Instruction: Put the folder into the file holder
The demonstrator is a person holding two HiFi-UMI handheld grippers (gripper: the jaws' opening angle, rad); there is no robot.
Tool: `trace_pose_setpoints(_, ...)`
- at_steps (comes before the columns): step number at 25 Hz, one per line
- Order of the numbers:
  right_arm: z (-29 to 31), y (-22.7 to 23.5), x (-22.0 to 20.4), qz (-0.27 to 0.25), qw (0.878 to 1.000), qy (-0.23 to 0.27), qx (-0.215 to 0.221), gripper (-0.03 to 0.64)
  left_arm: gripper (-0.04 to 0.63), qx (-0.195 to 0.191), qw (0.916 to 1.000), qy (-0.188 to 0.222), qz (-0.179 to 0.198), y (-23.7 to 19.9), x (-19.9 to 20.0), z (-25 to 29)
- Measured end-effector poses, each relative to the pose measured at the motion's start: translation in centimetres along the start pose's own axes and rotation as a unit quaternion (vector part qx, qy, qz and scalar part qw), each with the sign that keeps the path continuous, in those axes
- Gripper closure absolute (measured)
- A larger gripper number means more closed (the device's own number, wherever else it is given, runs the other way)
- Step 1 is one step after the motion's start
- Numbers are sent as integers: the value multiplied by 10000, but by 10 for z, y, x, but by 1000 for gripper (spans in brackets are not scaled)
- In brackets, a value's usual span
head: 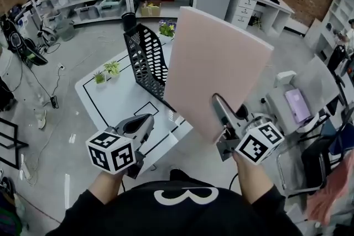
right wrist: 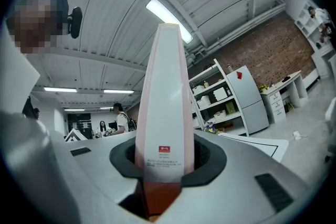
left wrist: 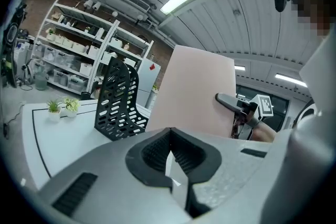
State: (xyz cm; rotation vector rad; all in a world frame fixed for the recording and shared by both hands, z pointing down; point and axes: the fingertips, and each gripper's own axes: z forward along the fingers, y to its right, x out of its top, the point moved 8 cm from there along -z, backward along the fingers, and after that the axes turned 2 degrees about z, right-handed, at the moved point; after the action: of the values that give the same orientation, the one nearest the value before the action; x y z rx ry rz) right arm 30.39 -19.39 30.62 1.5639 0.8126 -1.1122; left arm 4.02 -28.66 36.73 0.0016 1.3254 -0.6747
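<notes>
Two grippers: right gripper (right wrist: 165, 165) clamps folder (head: 215, 69) by its lower edge; left gripper (head: 146, 121) closed, empty. Best kept upright, steered toward 11 o'clock into file holder (head: 145, 58) on bench (head: 119, 99)

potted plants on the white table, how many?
3. Two small green plants side by side near the left edge of the table; one flowering plant by the far edge, behind the file holder. The folder may hide more.

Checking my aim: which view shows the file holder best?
The left gripper view: the file holder stands whole on the table. In the head view the folder hides part of it; the right gripper view misses it.
</notes>
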Motion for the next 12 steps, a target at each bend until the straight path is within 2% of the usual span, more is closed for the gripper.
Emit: trace_pose_setpoints(12,107,22,32,-587,9970,-20,502,475,589,653,9965,437,-291,-40,28,13)
